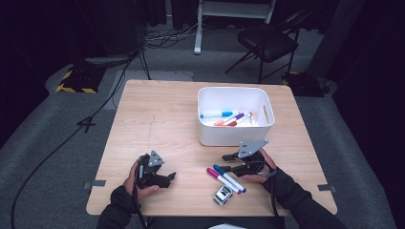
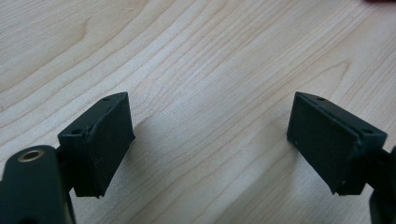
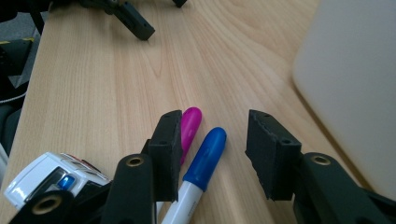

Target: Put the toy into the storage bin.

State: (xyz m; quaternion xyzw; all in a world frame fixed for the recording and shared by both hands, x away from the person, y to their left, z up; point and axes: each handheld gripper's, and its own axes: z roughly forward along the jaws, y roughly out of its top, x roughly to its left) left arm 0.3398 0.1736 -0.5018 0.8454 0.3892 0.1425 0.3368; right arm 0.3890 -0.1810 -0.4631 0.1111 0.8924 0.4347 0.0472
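Right gripper view: rounded glossy blue marker (image 3: 205,156) on pale wood-grain table (image 3: 107,88).

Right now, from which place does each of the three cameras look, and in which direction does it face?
High view: above the person's side, looking forward and down at the light wooden table; both hands show, with the left gripper and right gripper.
Left gripper view: on that gripper, facing bare wood between open jaws.
Right gripper view: jaws straddle the blue-capped marker, beside the magenta-capped marker.
Shared: high view also shows both markers and the white plastic bin.
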